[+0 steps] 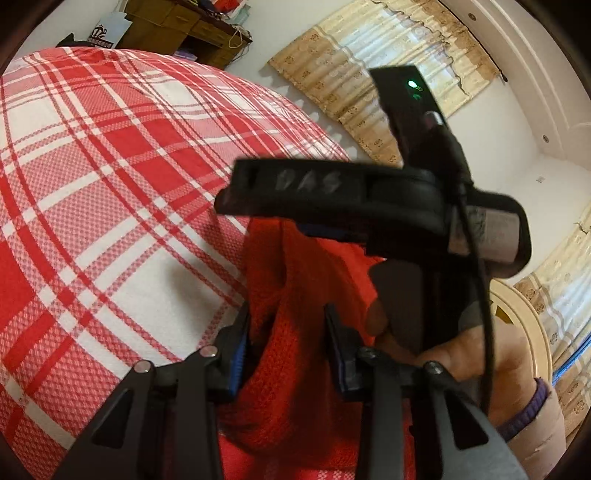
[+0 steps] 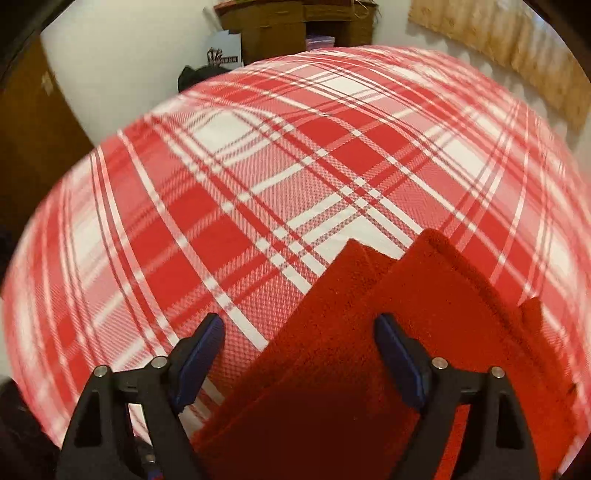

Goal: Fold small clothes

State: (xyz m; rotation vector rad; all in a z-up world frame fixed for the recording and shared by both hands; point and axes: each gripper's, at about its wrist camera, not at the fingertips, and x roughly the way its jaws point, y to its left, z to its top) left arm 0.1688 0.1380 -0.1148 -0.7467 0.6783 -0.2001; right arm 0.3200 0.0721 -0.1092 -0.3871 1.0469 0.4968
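Red knit (image 1: 291, 332) hangs bunched in my left gripper (image 1: 288, 343), soft, light, stretchy. Right gripper (image 2: 299, 354) stands wide and empty above its folded part on the bed (image 2: 258, 177); I grip edges.

Left gripper (image 1: 288, 336) jaws narrowed, seemingly pinching cloth. Right gripper (image 2: 299, 354) angled down, jaws wide apart, nothing gripped.

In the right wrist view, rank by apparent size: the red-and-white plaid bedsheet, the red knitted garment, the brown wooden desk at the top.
1. Red-and-white plaid bedsheet
2. Red knitted garment, though nearness to the camera enlarges it
3. Brown wooden desk, far off and cropped
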